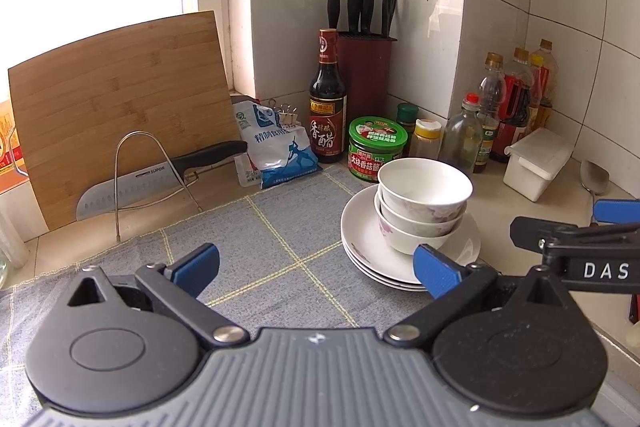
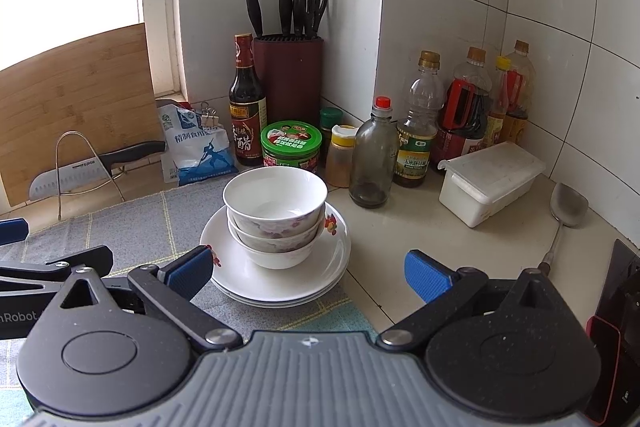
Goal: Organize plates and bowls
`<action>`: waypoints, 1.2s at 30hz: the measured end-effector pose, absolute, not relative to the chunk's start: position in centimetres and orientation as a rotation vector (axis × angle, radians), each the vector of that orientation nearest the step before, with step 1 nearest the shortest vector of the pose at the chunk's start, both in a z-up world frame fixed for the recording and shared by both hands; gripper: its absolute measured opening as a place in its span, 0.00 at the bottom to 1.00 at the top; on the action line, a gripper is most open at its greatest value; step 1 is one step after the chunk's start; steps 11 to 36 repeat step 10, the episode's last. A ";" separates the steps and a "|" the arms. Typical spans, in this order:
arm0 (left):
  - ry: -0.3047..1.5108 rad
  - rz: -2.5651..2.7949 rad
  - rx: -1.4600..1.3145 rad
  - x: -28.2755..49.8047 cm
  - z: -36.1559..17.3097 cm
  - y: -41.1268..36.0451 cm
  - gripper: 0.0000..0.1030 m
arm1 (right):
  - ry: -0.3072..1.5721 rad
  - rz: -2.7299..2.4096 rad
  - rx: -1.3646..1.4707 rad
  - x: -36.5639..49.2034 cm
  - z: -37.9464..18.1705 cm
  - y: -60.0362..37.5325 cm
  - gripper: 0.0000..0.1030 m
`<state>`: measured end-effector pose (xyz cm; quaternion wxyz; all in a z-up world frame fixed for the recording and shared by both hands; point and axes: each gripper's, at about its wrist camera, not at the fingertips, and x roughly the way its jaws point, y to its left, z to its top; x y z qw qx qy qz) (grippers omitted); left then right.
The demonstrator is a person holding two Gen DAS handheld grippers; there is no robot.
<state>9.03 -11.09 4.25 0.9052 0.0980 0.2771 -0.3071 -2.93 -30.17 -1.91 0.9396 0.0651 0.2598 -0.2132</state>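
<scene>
Three white floral bowls (image 1: 424, 205) sit nested on a stack of white plates (image 1: 360, 243) at the right edge of a grey checked mat (image 1: 260, 239). The same bowls (image 2: 276, 215) and plates (image 2: 256, 279) lie just ahead in the right wrist view. My left gripper (image 1: 316, 269) is open and empty, low over the mat, left of the stack. My right gripper (image 2: 306, 273) is open and empty, its fingers on either side of the stack's near edge. The right gripper's fingers (image 1: 560, 231) also show at the right of the left wrist view.
A bamboo cutting board (image 1: 112, 107) and a knife on a wire rack (image 1: 160, 175) stand at the left. A salt bag (image 1: 276, 147), vinegar bottle (image 1: 328, 99), knife block (image 1: 364, 75), green-lidded jar (image 1: 376, 147) and oil bottles (image 2: 460, 115) line the wall. A white box (image 2: 488, 183) and spoon (image 2: 564, 215) lie at the right.
</scene>
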 end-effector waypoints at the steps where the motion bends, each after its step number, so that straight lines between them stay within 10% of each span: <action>1: 0.571 -0.635 0.202 9.0 4.3 -11.1 0.99 | 0.530 -0.435 0.131 -2.9 -1.9 -30.2 1.00; 36: 0.569 -0.635 0.196 8.9 4.4 -11.1 0.99 | 0.524 -0.442 0.123 -3.0 -1.6 -30.0 1.00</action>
